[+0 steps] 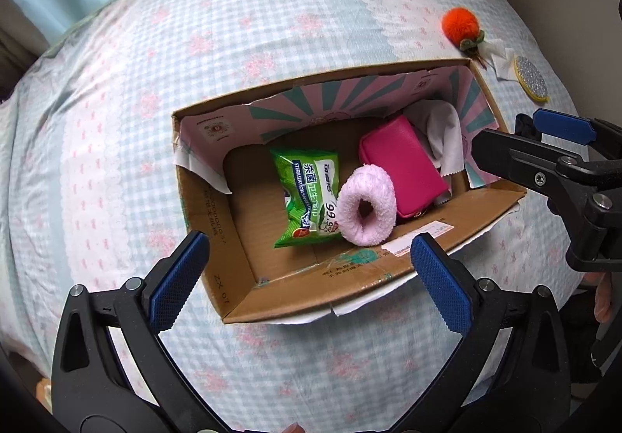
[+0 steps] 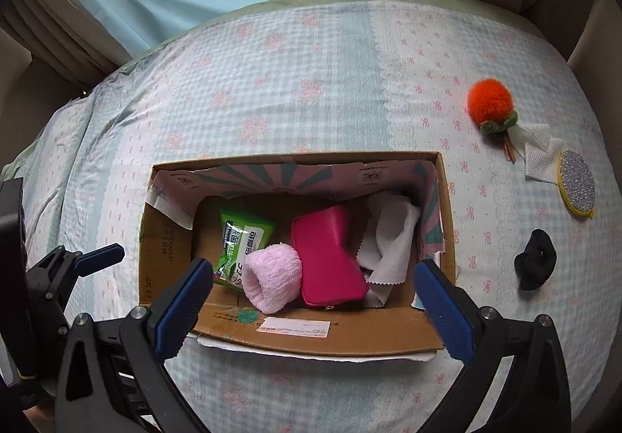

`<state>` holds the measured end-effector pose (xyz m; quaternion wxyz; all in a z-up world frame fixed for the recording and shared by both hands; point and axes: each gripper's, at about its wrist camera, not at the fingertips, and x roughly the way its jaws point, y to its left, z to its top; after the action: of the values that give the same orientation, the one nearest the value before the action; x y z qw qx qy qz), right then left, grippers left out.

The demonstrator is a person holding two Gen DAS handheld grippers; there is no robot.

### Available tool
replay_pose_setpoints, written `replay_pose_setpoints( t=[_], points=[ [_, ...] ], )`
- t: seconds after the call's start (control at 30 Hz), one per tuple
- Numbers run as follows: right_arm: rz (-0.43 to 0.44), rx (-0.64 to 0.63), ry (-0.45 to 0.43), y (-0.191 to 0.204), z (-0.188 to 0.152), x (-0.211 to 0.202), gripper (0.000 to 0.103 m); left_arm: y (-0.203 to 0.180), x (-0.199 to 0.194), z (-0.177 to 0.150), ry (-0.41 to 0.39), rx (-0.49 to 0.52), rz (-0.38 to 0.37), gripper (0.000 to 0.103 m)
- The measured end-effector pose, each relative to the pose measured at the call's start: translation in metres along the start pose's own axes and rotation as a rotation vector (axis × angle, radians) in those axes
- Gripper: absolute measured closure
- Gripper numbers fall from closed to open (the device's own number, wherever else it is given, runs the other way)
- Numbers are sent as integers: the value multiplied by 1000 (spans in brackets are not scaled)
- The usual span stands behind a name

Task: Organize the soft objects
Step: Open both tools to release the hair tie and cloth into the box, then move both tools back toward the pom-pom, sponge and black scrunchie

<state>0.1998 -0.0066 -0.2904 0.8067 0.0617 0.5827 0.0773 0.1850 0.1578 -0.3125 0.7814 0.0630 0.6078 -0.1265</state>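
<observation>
Right wrist view looks down on one cardboard box (image 2: 163,238) holding four things: a green wipes pack (image 2: 241,238), a pink fluffy ring (image 2: 274,275), a magenta pouch (image 2: 330,254) and a white cloth (image 2: 388,234). Right of the box lie one orange pompom (image 2: 490,100), one glitter disc (image 2: 578,187) and one black scrunchie (image 2: 534,260), the last missing from the left wrist view. Both the right gripper (image 2: 311,300) and left gripper (image 1: 311,277) stand wide, empty, over the box's near wall.
</observation>
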Motion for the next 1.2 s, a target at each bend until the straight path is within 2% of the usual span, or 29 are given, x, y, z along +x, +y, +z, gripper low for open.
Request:
replay_pose_setpoints(
  t=[0.2,0.37,0.67,0.8,0.9,1.2],
  points=[
    [-34,-36,-93,10,-6,-62,0,-3,-56,-9,-94,-45,8,0],
    [-73,-66,-193,16,-17,-123,0,-7,-120,-20,-221,-96,23,0],
    [-155,-23,-387,10,-56,-227,0,-16,-233,-52,-455,-172,93,0],
    [-212,10,-455,3,-75,-254,0,-21,-257,-64,-507,-181,96,0],
    [-261,34,-471,-2,-85,-264,0,-26,-265,-66,-531,-177,96,0],
    [-323,117,-501,-26,-104,-288,0,-49,-271,-54,-532,-160,56,0]
  ],
)
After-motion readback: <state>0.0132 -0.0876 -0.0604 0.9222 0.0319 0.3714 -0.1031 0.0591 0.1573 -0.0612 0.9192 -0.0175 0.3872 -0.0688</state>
